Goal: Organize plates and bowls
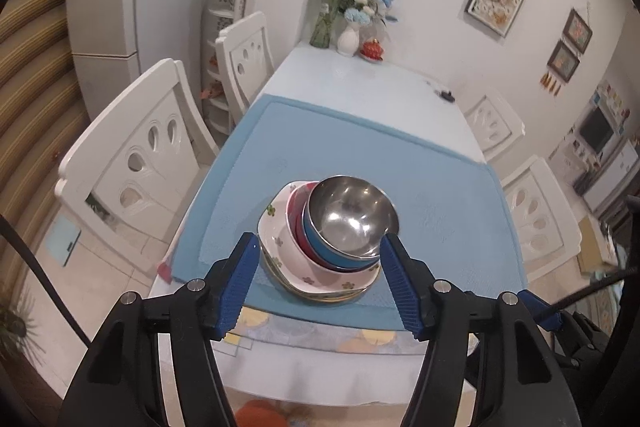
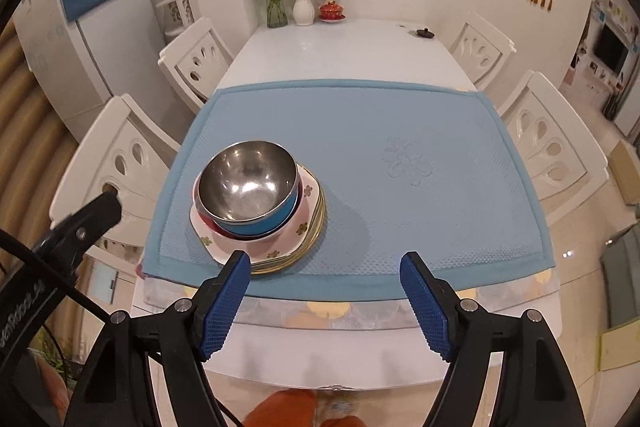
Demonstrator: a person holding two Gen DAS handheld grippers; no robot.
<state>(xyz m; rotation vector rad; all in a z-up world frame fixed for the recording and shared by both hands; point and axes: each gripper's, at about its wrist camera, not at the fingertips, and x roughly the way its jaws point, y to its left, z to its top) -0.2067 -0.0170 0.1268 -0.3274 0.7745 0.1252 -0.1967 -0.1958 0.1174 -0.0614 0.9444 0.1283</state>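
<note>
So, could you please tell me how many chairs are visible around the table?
4. Two stand along the table's left side, near chair and far chair; two along the right, near chair and far chair. Any at the near end would be hidden.

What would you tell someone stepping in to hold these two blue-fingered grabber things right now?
Left gripper: open, empty, its fingers either side of the stack in its own view; contact cannot be confirmed.
Right gripper: open, empty, over the blue mat, to the right of the stack.
Dishes: steel bowl nested in a blue bowl, then a red bowl, all in a floral square bowl on gold-rimmed plates, at the mat's near left.
Done: everything appears stacked in one pile.
Left: probably nothing, or only moving the pile.
</note>
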